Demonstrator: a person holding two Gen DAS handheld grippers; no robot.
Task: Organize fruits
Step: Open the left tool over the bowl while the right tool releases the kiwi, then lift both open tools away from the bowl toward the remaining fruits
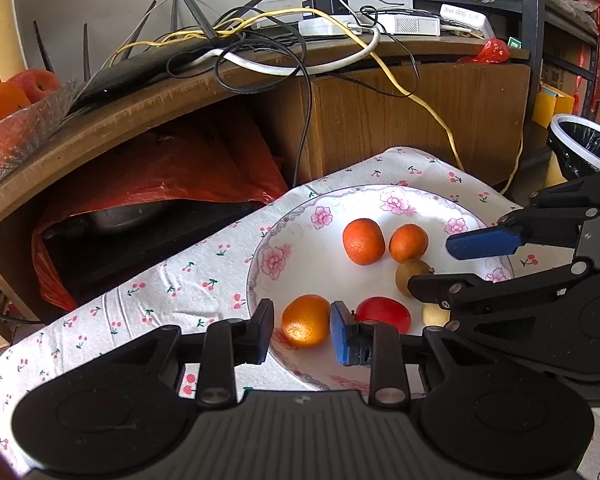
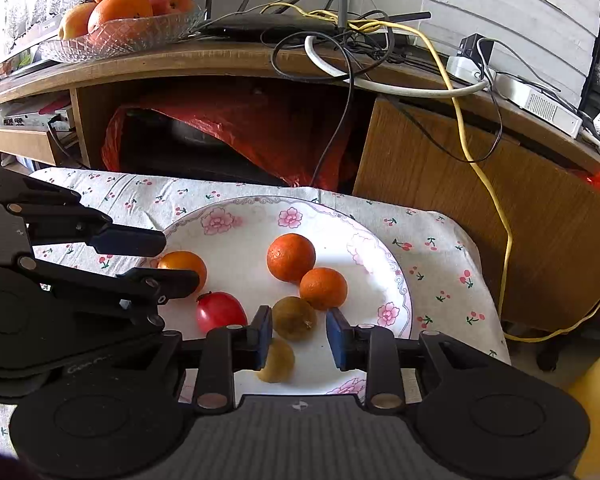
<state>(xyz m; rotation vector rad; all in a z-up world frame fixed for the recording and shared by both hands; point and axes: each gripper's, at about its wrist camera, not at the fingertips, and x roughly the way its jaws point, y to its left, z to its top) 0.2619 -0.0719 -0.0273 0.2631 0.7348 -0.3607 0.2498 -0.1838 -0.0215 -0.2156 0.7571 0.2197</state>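
A white plate with pink flowers (image 1: 276, 256) (image 2: 220, 220) holds several fruits. My left gripper (image 1: 302, 320) (image 2: 176, 260) is shut on a small orange (image 1: 306, 320) (image 2: 182, 266) at the plate's near left side. My right gripper (image 2: 300, 332) (image 1: 432, 264) is open around a brown kiwi (image 2: 294, 318) (image 1: 414, 274), and a gap shows beside its right pad. A second kiwi (image 2: 276, 360) lies just below it. A red fruit (image 2: 220, 312) (image 1: 384, 314) sits between the two grippers. Two more oranges (image 2: 291, 258) (image 2: 323, 288) lie together near the plate's middle.
The plate rests on a cherry-print cloth (image 1: 172, 280). Behind it stands a wooden desk (image 2: 440, 184) with tangled cables (image 2: 360, 36) and a glass bowl of oranges and apples (image 2: 120, 36). A red plastic bag (image 2: 260, 132) fills the space under the desk. A lined bin (image 1: 584, 148) stands far right.
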